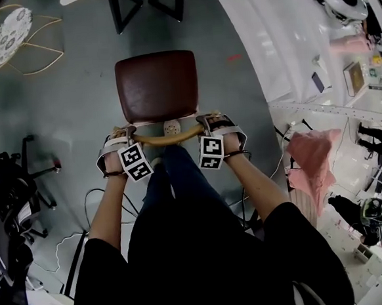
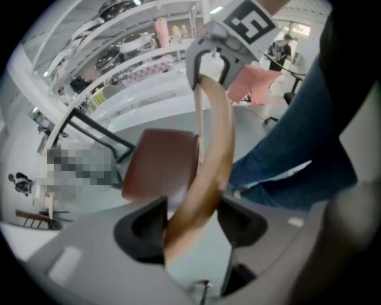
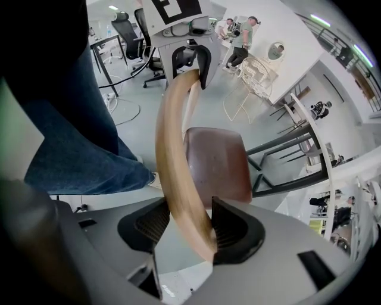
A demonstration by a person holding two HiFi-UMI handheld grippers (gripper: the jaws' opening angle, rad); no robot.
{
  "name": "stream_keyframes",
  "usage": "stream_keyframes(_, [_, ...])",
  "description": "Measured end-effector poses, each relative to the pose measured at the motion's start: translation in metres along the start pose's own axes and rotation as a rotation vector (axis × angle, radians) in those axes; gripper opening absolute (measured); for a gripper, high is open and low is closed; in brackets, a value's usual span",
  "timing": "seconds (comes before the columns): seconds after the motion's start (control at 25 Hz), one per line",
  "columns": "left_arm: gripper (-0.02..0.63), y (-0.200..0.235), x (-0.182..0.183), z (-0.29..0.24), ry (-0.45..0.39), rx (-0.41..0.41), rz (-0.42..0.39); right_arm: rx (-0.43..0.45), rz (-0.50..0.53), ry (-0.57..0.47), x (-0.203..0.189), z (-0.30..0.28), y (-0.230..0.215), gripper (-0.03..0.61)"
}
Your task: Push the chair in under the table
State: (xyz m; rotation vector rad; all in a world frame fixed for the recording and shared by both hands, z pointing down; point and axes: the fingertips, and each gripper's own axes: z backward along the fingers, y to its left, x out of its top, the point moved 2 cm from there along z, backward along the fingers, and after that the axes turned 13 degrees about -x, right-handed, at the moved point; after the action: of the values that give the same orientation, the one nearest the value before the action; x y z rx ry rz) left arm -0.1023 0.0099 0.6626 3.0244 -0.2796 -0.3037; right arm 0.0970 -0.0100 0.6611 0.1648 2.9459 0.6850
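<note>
Two hand-held grippers clamp the curved, pale wooden back rail (image 1: 168,138) of a chair (image 1: 157,85) with a brown padded seat. The left gripper (image 1: 125,131) grips the rail near its left end and the right gripper (image 1: 208,122) near its right end. In each gripper view the rail runs between the pads, with the jaws standing fairly wide around it. The chair stands on the grey floor (image 1: 81,91), directly ahead of the person's blue-jeaned legs (image 1: 180,176). The seat's far edge lies near a black metal frame (image 1: 115,10). This is probably the table's legs, though the top is cut off at the picture's edge.
</note>
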Motion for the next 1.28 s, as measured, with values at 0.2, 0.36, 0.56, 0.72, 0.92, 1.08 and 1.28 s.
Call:
stream_keyframes(0.2, [0.264,0.028,0.01,0.0,0.021,0.0,0.012,0.001,0.021,-0.008,-0.009,-0.013,-0.029,0.204])
stream_keyframes(0.36, [0.262,0.052,0.016,0.003,0.03,0.011,0.026,0.001,0.032,-0.022,-0.012,-0.024,-0.054,0.204])
stream_keyframes(0.56, [0.264,0.078,0.019,0.004,0.032,0.034,0.045,-0.01,0.037,-0.029,-0.014,-0.036,-0.078,0.204])
stream_keyframes(0.72, [0.265,0.1,0.022,0.006,0.045,0.045,0.052,-0.018,0.036,-0.024,-0.016,-0.046,-0.098,0.204])
stream_keyframes(0.92, [0.265,0.128,0.022,0.007,0.046,0.052,0.058,-0.024,0.04,-0.01,-0.015,-0.06,-0.122,0.204])
stream_keyframes(1.08, [0.265,0.158,0.021,0.011,0.035,0.057,0.054,-0.029,0.046,0.01,-0.011,-0.072,-0.149,0.204])
stream_keyframes(1.28, [0.264,0.189,0.022,0.014,0.029,0.049,0.034,-0.023,0.035,0.029,-0.011,-0.087,-0.177,0.204])
